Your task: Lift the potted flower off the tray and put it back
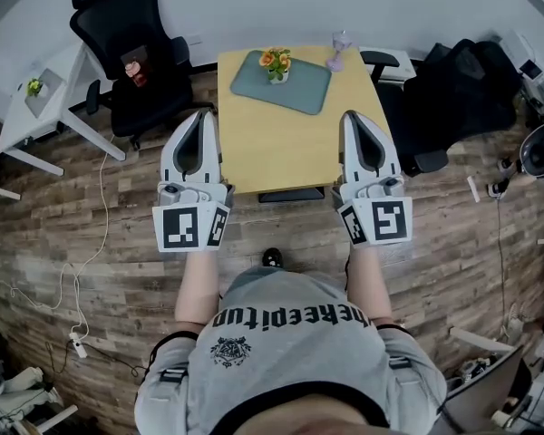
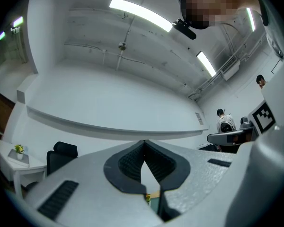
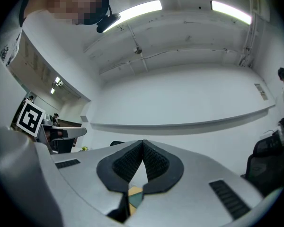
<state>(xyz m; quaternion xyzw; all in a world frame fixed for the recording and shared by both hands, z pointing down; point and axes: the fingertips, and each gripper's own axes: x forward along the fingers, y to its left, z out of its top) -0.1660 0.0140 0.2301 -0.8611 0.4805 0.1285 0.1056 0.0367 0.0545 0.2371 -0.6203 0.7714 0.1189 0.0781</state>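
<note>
Sitting upright on the far-left part of the tray (image 1: 301,95), the potted flower (image 1: 275,63) shows orange blooms over a small white pot, and nothing is touching it. The teal tray lies on the far half of the yellow table (image 1: 281,148). A small purple thing (image 1: 338,51), perhaps a little vase though it is too small to be sure, stands just past the tray's far-right corner. Black office chairs flank the table on both sides.

And we're at the approach, folks, with the lift not yet begun. The left gripper (image 1: 202,114) hovers at the table's near-left edge and the right gripper (image 1: 352,116) at its near-right edge, both well apart from the pot. Each has its jaws pressed together on nothing at all.

By my reading, the next move calls for reaching to the far side, spreading one pair of jaws and settling them around the pot low down, clear of the blooms.

Only the head view gives the layout of pot, tray and table. Both gripper views tilt up at white wall and ceiling lights, and they show the ribbed pads (image 2: 128,163) meeting at their tips. Below those pads the left gripper view catches a speck of orange bloom. The right one catches only a sliver of yellow tabletop and teal.
</note>
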